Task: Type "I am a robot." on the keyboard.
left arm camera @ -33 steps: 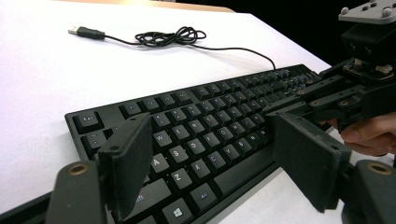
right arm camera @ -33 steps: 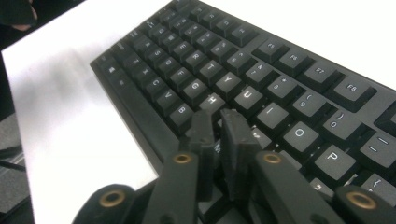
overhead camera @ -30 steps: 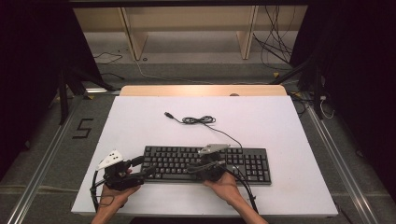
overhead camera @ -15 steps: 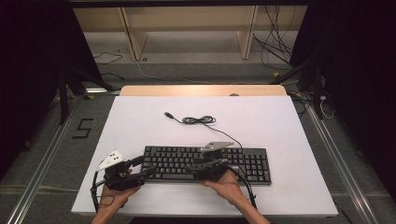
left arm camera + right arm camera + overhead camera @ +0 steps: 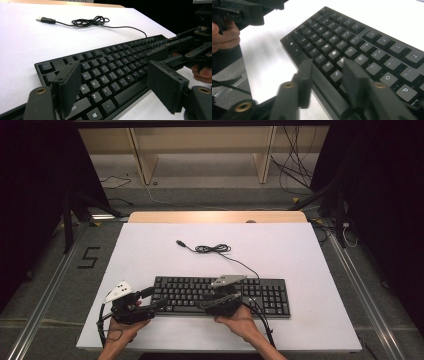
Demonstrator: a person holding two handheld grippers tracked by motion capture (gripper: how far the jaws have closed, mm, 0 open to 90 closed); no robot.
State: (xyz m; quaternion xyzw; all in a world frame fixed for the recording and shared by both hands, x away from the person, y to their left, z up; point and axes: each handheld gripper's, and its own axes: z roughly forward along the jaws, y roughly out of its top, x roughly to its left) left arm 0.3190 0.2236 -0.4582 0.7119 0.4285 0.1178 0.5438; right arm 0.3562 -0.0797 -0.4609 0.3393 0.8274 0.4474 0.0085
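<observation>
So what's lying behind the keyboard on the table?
Behind the keyboard its black cable lies loosely coiled on the white table, USB plug free. The cable's exit is hidden by the right gripper.

A recording lab: black curtains (image 5: pixel 30 195) flank a white table (image 5: pixel 150 255), floor rails (image 5: pixel 45 290) run alongside, loose cables (image 5: pixel 295 170) trail behind, bare wooden shelving (image 5: pixel 200 150) beyond.

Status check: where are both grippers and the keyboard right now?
Left gripper open over keyboard's left end. Right gripper part open, fingers just closing, nothing between them, above the middle keys. Keyboard flat on table. USB cable behind, clear.
</observation>
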